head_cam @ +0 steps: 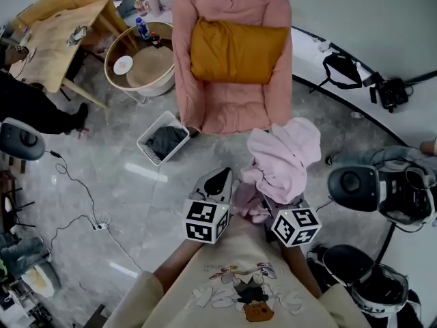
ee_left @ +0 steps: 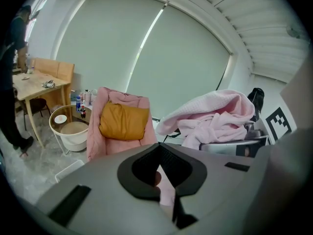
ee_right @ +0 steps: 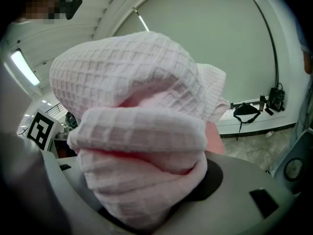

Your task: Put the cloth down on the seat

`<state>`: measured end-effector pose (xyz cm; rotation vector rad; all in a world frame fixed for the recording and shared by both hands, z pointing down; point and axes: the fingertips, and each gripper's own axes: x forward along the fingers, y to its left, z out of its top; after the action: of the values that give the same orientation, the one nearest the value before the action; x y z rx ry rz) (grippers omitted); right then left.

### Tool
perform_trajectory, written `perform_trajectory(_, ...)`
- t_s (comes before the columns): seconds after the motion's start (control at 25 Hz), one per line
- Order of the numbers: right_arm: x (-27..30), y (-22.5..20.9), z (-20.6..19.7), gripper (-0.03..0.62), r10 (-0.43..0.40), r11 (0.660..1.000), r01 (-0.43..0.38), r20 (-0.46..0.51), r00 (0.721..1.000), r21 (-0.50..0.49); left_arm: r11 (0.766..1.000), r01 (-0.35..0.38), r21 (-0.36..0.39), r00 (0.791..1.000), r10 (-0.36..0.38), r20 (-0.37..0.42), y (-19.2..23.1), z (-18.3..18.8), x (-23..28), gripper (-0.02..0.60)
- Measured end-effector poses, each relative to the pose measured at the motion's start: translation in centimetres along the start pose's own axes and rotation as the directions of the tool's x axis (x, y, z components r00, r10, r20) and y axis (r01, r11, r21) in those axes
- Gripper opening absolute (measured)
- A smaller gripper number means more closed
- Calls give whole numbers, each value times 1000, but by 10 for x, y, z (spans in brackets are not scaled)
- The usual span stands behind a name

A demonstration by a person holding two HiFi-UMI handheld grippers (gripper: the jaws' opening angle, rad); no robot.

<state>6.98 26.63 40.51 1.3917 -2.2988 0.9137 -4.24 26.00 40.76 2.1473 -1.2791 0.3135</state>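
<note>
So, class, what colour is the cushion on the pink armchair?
Mustard yellow. The cushion shows best in the head view, lying on the armchair.

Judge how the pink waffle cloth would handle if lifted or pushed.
Probably floppy: the pink waffle cloth bunches in loose folds and droops at its edges. Likely light for its bulk, since it piles up high. Its ridged weave looks grippy, so it should not slip easily.

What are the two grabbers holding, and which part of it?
Both hold the pink cloth. The right gripper clamps a thick bunched wad of it. The left gripper pinches what looks like a thin edge between its closed jaws.
</note>
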Motion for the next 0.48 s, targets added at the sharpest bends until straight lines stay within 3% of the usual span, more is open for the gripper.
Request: perform_trajectory(0.48, 33, -9, 21, 314, 30, 999, -30, 1, 1000, 21, 998, -57, 7, 998, 57, 11, 25, 19, 14, 5)
